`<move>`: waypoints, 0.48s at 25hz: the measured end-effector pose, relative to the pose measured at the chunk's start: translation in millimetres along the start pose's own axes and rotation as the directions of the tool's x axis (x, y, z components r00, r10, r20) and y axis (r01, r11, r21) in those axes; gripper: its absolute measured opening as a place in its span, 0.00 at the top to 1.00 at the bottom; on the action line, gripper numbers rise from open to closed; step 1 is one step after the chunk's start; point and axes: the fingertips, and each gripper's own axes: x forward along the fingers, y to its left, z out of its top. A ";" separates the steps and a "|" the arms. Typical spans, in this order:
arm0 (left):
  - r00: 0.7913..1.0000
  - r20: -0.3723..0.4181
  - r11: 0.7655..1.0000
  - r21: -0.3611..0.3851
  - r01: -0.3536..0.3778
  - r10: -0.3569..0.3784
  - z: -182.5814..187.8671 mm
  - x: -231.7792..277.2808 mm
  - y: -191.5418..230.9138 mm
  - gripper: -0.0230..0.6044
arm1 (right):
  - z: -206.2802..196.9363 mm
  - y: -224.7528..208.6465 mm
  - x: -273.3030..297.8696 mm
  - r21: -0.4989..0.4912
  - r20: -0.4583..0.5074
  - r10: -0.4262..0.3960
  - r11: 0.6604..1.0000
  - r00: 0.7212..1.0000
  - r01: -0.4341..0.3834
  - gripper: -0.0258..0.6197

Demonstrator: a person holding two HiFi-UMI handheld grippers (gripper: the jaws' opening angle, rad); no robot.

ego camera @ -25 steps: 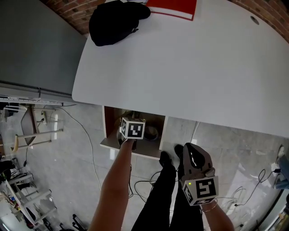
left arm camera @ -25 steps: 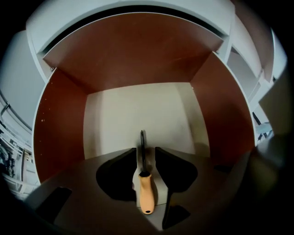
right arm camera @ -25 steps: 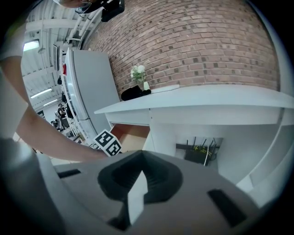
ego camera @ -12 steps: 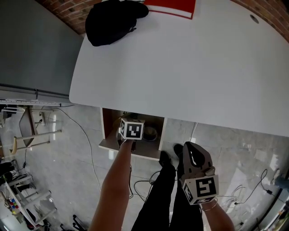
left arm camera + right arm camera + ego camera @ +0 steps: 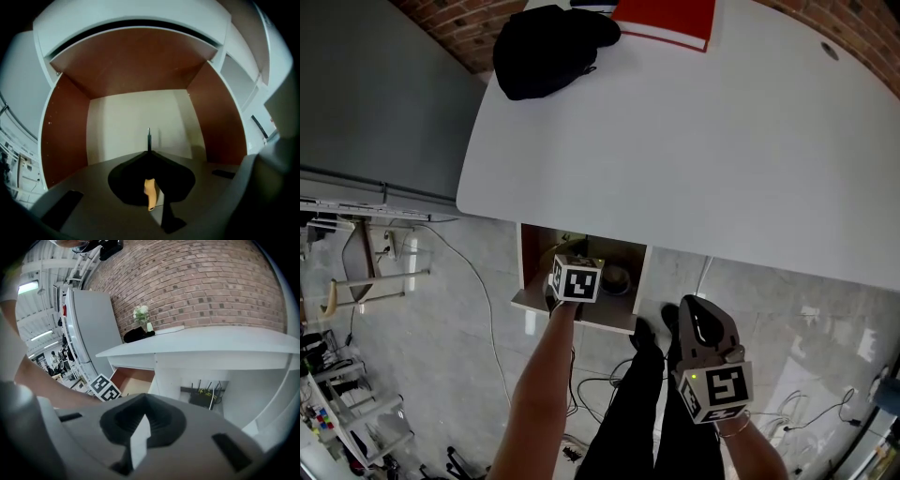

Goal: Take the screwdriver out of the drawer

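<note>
The drawer [image 5: 525, 298] stands pulled out under the white table [image 5: 694, 141]. My left gripper [image 5: 575, 280] reaches down into it, and its marker cube hides the fingertips. In the left gripper view the jaws of the left gripper [image 5: 149, 154] are closing tight on the screwdriver. Its orange handle [image 5: 150, 193] sits between the pads and its dark shaft [image 5: 149, 139] sticks out ahead over the pale drawer floor [image 5: 122, 122]. My right gripper [image 5: 699, 317] hangs shut and empty beside the person's legs, away from the drawer.
A black cloth bundle [image 5: 548, 47] and a red book [image 5: 666, 21] lie at the table's far side. A grey cabinet [image 5: 375, 94] stands to the left. Cables [image 5: 478, 281] trail on the floor. A round dark thing [image 5: 615, 278] lies in the drawer's right part.
The left gripper has sunk very slightly at the drawer. The right gripper has kept still.
</note>
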 end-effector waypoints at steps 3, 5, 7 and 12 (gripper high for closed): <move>0.999 0.054 1.000 0.012 -0.001 0.000 8.6 -19.6 -4.2 0.96 | 6.0 2.6 -2.3 -0.007 0.007 0.007 1.000 1.000 -0.007 0.96; 0.996 0.087 1.000 0.017 -0.002 0.000 15.0 -34.1 -6.2 0.96 | 10.8 6.0 -4.6 -0.013 0.014 0.012 1.000 1.000 -0.012 0.96; 0.994 0.112 1.000 0.016 -0.003 0.001 17.6 -47.4 -7.8 0.96 | 16.0 10.4 -7.9 -0.018 0.020 0.020 1.000 1.000 -0.019 0.96; 0.981 0.196 1.000 0.010 -0.004 0.002 33.5 -91.0 -12.0 0.96 | 33.3 22.8 -17.8 -0.035 0.045 0.042 0.999 0.998 -0.041 0.96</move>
